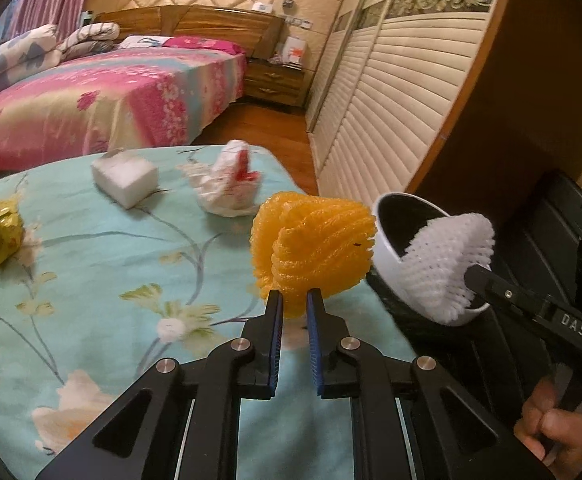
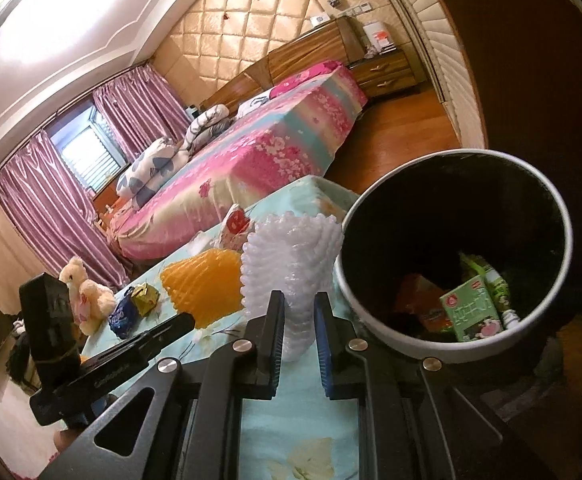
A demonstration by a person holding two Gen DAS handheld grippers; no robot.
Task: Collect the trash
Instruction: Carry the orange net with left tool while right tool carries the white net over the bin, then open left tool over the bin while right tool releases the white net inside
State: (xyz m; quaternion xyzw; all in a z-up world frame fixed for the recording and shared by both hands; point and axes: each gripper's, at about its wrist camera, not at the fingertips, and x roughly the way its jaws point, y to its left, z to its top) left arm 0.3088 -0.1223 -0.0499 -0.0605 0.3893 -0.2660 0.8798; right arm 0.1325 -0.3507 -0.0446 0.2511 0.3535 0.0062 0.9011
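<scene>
While clamped on the orange foam net [image 1: 311,248], left gripper [image 1: 294,298] best lifted clear of the floral cloth [image 1: 91,280], then swung toward the white bin [image 1: 387,252] at three o'clock. From the right wrist: right gripper [image 2: 299,300] pinched shut on the white foam net [image 2: 291,264], soft, ribbed, springy; round bin rim [image 2: 347,280] at two o'clock, cartons already inside.

A home bedroom: made bed [image 1: 103,92], nightstand [image 1: 275,82], pink curtains [image 2: 51,208], louvred wardrobe [image 1: 391,100].
</scene>
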